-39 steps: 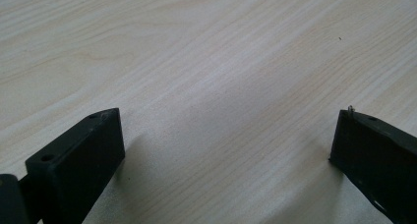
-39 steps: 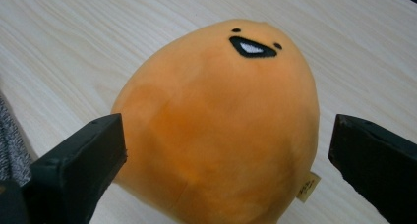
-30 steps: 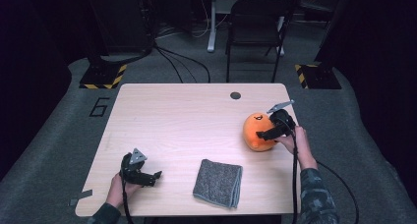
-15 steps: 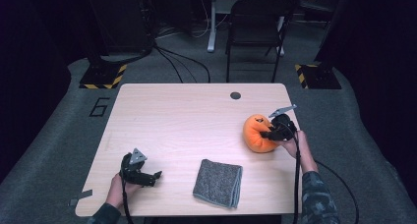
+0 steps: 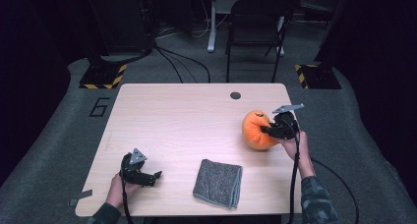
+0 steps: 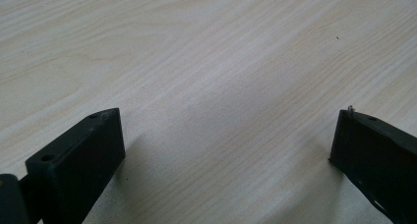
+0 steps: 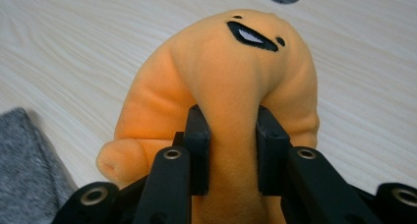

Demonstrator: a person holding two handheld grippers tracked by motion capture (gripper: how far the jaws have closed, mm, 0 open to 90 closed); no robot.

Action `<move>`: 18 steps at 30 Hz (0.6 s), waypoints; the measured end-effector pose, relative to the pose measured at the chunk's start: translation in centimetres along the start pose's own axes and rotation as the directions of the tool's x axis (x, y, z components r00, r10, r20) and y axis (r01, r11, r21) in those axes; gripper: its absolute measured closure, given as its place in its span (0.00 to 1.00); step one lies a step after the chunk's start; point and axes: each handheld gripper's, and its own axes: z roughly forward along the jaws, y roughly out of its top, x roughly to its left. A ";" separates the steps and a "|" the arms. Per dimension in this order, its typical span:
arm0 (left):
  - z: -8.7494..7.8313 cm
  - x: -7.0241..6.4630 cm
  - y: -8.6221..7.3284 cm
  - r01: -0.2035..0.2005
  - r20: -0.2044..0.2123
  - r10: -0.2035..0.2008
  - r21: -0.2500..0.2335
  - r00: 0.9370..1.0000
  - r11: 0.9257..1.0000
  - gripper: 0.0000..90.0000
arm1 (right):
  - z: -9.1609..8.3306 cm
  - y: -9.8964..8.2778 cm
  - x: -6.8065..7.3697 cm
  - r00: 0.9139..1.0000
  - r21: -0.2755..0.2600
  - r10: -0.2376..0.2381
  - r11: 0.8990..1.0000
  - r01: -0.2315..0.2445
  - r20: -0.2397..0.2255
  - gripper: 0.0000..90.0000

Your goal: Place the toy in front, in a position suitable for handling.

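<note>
An orange plush toy (image 5: 254, 131) with a stitched face sits at the right side of the wooden table (image 5: 196, 111). My right gripper (image 5: 268, 129) is shut on it. In the right gripper view the plush toy (image 7: 236, 62) bulges up between the two black fingers (image 7: 198, 135), which pinch a fold of its body. The jaws have just been closing on the plush. My left gripper (image 5: 156, 176) rests near the table's front left edge, held by a hand. It stands open (image 6: 226, 135) over bare wood with nothing between its fingers.
A folded grey towel (image 5: 218, 182) lies near the front edge between the two hands, and its corner (image 7: 24, 155) shows left of the plush. A round cable hole (image 5: 235, 95) sits at the far edge. A dark chair (image 5: 255, 27) stands behind the table.
My right gripper has closed on the orange plush, squeezing it, and shifted slightly with it. The left gripper has stayed where it was.
</note>
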 end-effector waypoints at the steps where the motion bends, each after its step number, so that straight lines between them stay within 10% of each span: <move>1: 0.0 0.0 0.0 0.000 0.000 0.000 0.000 1.000 1.000 0.00 | -0.5 0.5 0.7 1.000 -0.015 0.020 1.000 -0.019 0.016 0.80; 18: 0.0 0.0 0.0 -0.002 -0.001 0.002 0.000 1.000 1.000 0.00 | -1.3 1.8 6.9 0.974 -0.133 0.190 0.976 -0.173 0.123 0.77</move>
